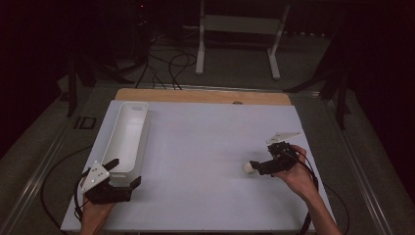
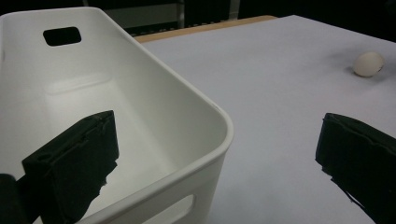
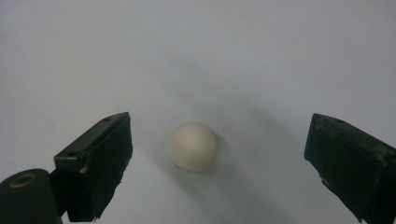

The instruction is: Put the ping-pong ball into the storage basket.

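Observation:
A small off-white ball (image 1: 247, 168) lies on the white table top (image 1: 195, 147), right of centre. My right gripper (image 1: 255, 167) is open just behind it; in the right gripper view the ball (image 3: 192, 146) rests on the table between the two spread jaws of that gripper (image 3: 217, 161), touching neither. A long white bin (image 1: 126, 134) stands along the table's left side. My left gripper (image 1: 124, 173) is open at the bin's near end. In the left gripper view that gripper (image 2: 219, 163) straddles the bin's wall (image 2: 187, 102), one jaw inside, one outside. The ball (image 2: 369, 64) sits far off.
A wooden strip (image 1: 203, 95) runs along the table's far edge. Beyond it on the dark floor stand a white frame (image 1: 240, 39) and loose cables (image 1: 166, 63). The bin has handle cut-outs (image 2: 62, 36) and holds nothing visible.

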The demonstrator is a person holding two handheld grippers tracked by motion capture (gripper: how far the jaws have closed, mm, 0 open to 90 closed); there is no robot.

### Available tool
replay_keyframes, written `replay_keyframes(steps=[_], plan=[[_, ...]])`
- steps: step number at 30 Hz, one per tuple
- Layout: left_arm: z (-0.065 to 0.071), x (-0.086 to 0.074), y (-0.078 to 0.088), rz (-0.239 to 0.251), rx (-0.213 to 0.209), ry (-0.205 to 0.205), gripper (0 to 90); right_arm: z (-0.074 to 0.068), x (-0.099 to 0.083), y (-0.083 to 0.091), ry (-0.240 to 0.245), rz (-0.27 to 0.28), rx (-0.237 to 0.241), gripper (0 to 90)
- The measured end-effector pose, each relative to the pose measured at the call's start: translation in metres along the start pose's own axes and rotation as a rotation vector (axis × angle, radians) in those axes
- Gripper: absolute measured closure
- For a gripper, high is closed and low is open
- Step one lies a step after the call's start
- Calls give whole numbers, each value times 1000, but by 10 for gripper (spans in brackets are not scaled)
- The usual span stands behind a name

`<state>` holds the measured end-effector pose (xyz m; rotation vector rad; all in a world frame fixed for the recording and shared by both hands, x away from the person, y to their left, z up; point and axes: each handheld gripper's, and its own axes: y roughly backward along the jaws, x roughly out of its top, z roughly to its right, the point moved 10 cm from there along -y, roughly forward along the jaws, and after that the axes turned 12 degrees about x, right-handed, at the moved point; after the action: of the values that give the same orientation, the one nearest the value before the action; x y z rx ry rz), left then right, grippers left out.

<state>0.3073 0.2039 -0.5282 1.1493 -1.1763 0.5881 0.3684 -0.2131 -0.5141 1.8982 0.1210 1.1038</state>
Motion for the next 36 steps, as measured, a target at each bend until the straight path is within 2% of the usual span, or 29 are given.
replay_keyframes(steps=[22, 36], plan=[[0, -1, -1, 0, 10, -12, 0, 2, 0, -12, 16, -106, 20, 73], [1, -1, -1, -1, 10, -18, 0, 4, -2, -20, 27, -156, 29, 73]])
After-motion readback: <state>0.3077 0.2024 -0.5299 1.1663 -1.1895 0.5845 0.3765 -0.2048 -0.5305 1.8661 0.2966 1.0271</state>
